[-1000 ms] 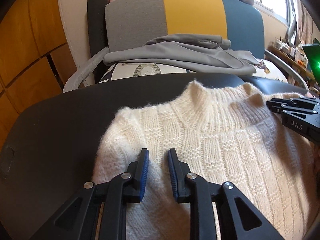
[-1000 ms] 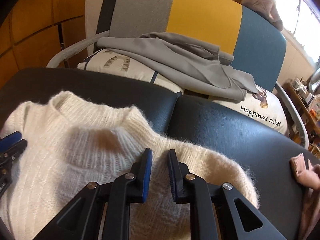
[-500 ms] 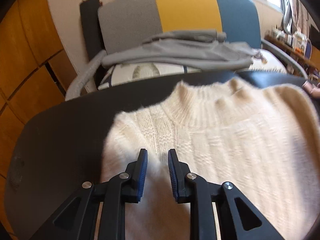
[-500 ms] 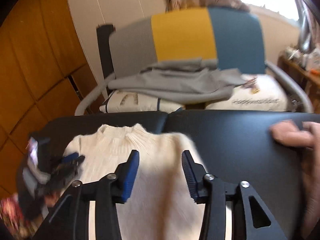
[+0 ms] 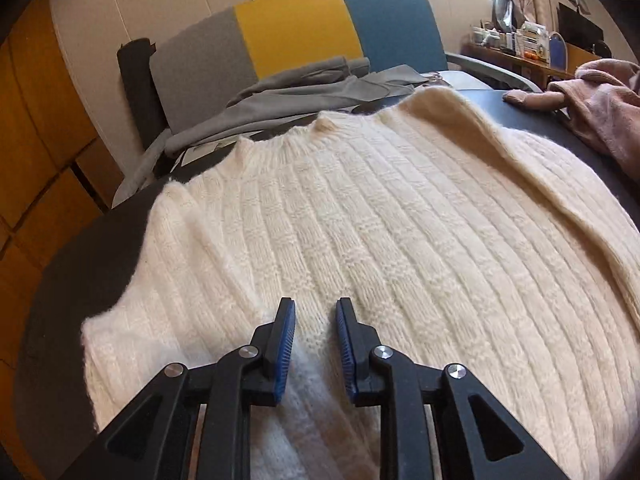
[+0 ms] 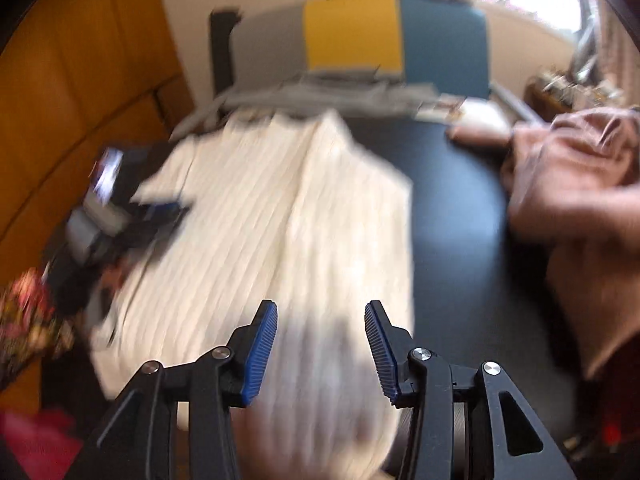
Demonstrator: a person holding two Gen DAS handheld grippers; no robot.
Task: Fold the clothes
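A cream ribbed knit sweater [image 5: 380, 220] lies flat on the black table [image 5: 80, 260], collar towards the chair, with its right side folded inwards. My left gripper [image 5: 316, 312] sits low on the sweater's left part, its jaws nearly closed with a ridge of knit pinched between the blue pads. The right wrist view is motion-blurred. There my right gripper [image 6: 320, 312] hovers open above the sweater [image 6: 280, 220] near its lower right part, holding nothing. The left gripper [image 6: 168, 210] shows there at the sweater's left edge.
A pink garment [image 5: 600, 108] lies on the table's right side, also the pink garment [image 6: 580, 168]. Behind the table stands a grey, yellow and blue chair [image 5: 296, 28] with a grey garment [image 5: 320, 80] draped on it. Wooden panels [image 5: 32, 160] line the left.
My right gripper opened, let go of the sweater's shoulder and pulled back and up. My left gripper slid back from the shoulder towards the sweater's lower part, jaws at the same narrow gap.
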